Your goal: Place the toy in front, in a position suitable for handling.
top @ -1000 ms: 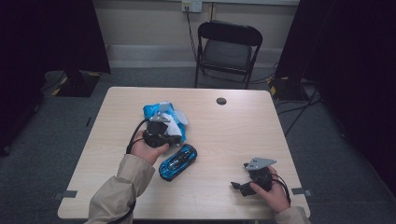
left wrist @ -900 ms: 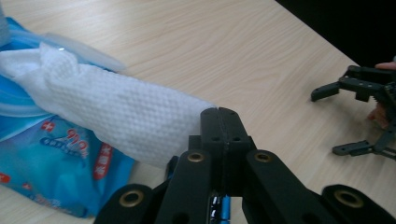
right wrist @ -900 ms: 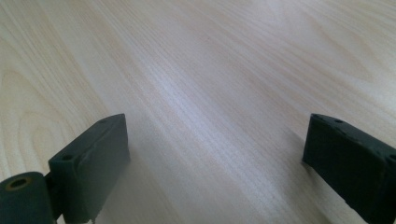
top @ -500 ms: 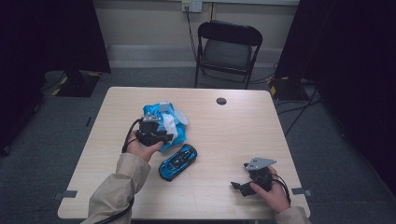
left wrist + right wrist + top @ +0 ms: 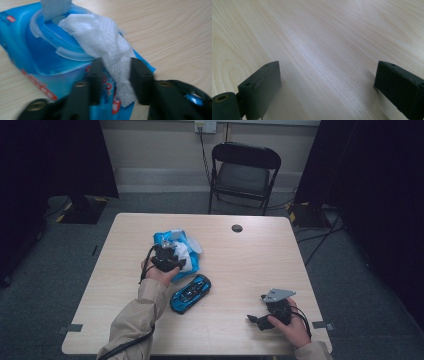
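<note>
White crumpled wet wipe point(image 5: 110, 50) trails from the blue plastic wipes pack point(image 5: 45, 57), hanging toward six o'clock between my left gripper's point(image 5: 113, 80) closing jaws; right gripper point(image 5: 327, 85) spread wide over bare table.

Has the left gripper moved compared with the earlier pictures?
Yes. The left gripper has slid up the high view, away from the toy car, onto the wipes pack; its jaws are closing around a wipe.

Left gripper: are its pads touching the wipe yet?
Cannot tell. In the left gripper view the wipe hangs between the left gripper's jaws, which have just been closing; its edges meet both pads in the blur, but neither contact nor gap shows plainly.
</note>
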A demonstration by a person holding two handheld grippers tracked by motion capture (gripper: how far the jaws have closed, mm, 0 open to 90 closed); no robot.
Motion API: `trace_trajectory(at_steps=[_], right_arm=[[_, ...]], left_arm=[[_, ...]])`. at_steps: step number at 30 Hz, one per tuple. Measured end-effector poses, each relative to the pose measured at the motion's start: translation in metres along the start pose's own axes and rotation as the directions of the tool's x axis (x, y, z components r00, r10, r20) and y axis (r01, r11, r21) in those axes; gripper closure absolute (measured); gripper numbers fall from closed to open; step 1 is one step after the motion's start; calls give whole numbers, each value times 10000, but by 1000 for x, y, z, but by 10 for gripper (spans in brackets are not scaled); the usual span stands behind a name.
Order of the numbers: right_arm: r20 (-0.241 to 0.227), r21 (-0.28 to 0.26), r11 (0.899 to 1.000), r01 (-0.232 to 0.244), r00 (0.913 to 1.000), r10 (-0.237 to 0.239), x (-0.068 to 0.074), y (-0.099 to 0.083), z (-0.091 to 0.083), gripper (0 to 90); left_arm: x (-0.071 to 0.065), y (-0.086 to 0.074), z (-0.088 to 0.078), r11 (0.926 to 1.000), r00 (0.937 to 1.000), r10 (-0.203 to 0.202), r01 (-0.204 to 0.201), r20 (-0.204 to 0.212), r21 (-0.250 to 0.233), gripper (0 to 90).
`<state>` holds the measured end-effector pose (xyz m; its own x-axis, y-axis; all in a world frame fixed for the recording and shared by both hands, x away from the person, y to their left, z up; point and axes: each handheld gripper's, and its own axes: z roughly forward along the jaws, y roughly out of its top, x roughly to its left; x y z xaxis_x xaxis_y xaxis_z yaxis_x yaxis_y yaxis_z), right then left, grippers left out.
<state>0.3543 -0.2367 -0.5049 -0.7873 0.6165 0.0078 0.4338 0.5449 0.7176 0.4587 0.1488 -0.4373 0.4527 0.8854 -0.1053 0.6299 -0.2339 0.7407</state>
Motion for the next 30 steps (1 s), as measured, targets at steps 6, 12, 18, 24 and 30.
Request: trace_trajectory(at_steps=[6,12,18,24,30], right_arm=[[-1,0,10000,-3,10000,3,0,0,0,59],[-1,1,10000,-3,10000,3,0,0,0,58],[-3,-2,10000,-1,10000,1,0,0,0,58],[-2,-1,10000,-1,10000,1,0,0,0,58],[-2,-1,10000,0,10000,0,0,0,0,58]], left_arm=[[11,7,-6,9982,9972,-599,594,455,119,893],[16,21,-18,9976,9976,-602,613,329,-329,900],[23,41,-32,9979,9988,-413,425,247,-483,900],[26,49,-35,9962,9965,-630,661,547,-569,900],[29,66,-44,9931,9966,-643,689,506,-951,900]])
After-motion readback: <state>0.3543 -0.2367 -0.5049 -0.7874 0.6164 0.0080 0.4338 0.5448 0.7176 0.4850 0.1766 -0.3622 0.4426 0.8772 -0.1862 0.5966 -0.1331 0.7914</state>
